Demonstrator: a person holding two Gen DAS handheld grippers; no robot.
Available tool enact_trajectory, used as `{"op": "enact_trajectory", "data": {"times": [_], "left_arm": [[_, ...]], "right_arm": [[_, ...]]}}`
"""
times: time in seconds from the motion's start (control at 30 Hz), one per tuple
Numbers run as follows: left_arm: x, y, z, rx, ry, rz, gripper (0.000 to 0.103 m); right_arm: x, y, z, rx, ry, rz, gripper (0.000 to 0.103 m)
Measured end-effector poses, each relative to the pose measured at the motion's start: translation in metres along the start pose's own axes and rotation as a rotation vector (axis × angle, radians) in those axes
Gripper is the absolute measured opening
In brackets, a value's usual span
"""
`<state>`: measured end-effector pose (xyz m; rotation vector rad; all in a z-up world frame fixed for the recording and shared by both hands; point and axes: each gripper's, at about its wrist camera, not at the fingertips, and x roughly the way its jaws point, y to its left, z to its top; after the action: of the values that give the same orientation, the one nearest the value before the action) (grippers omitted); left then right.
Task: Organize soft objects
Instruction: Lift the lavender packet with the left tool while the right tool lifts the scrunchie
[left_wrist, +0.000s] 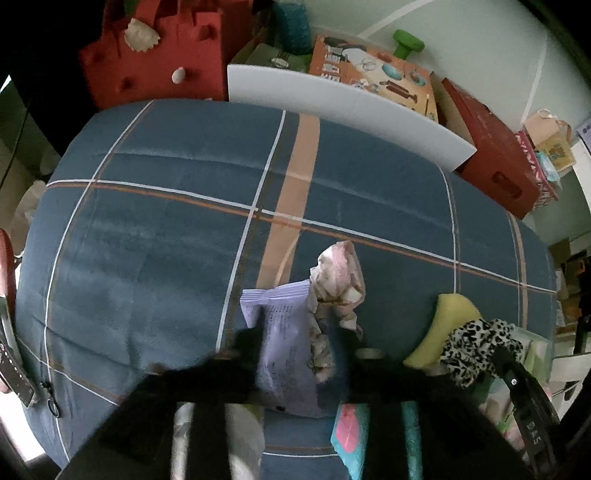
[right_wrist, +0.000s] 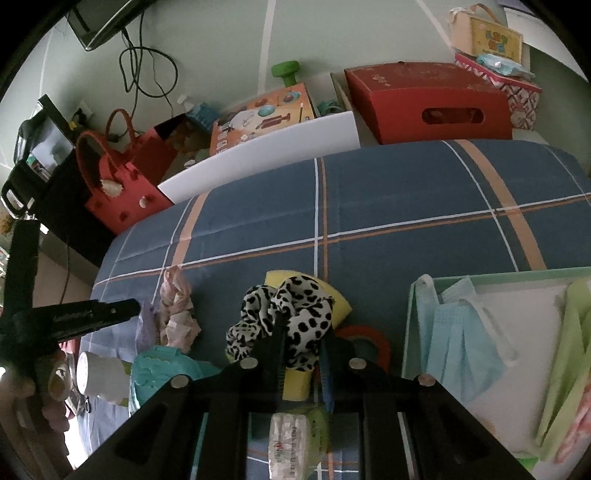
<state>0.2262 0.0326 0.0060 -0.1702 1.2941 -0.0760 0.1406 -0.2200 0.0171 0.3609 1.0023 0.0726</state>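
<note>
Leopard-print scrunchie (right_wrist: 284, 317) is pinched in the right gripper (right_wrist: 301, 354) near the blanket's (right_wrist: 406, 206) front edge, over a yellow sponge (right_wrist: 334, 295); thin fabric could slip free; left gripper (left_wrist: 295, 343) is half open around a lilac packet (left_wrist: 284, 339), not gripping, so it may topple.

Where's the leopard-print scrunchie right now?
The leopard-print scrunchie is pinched in the right gripper, low centre of the right wrist view. It sits over the yellow sponge, left of the green tray.

Lilac packet (left_wrist: 284, 343) (blurred) between open tool (left_wrist: 295, 350) fingers.
</note>
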Motion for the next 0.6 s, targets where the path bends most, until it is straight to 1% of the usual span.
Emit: {"op": "enact_trajectory", "data": {"times": [0.1, 0.3, 0.47, 0.53, 0.57, 0.6], "left_arm": [[0.004, -0.003, 0.004, 0.004, 0.010, 0.016, 0.052], [0.017, -0.017, 0.009, 0.063, 0.033, 0.134, 0.051], [0.025, -0.018, 0.009, 0.066, 0.053, 0.172, 0.051], [0.024, -0.017, 0.008, 0.065, 0.049, 0.174, 0.041], [0.022, -0.015, 0.008, 0.060, 0.047, 0.178, 0.027], [0.022, -0.014, 0.008, 0.056, 0.045, 0.180, 0.021]], "right_arm": [[-0.001, -0.002, 0.000, 0.004, -0.002, -0.009, 0.016], [0.001, -0.006, 0.000, 0.004, 0.002, -0.022, 0.016], [0.001, -0.009, 0.001, 0.007, 0.006, -0.013, 0.016], [0.000, -0.008, 0.001, 0.004, 0.003, -0.012, 0.016], [0.000, -0.008, 0.001, 0.004, 0.003, -0.009, 0.016], [0.000, -0.008, 0.001, 0.005, 0.002, -0.006, 0.016]]}}
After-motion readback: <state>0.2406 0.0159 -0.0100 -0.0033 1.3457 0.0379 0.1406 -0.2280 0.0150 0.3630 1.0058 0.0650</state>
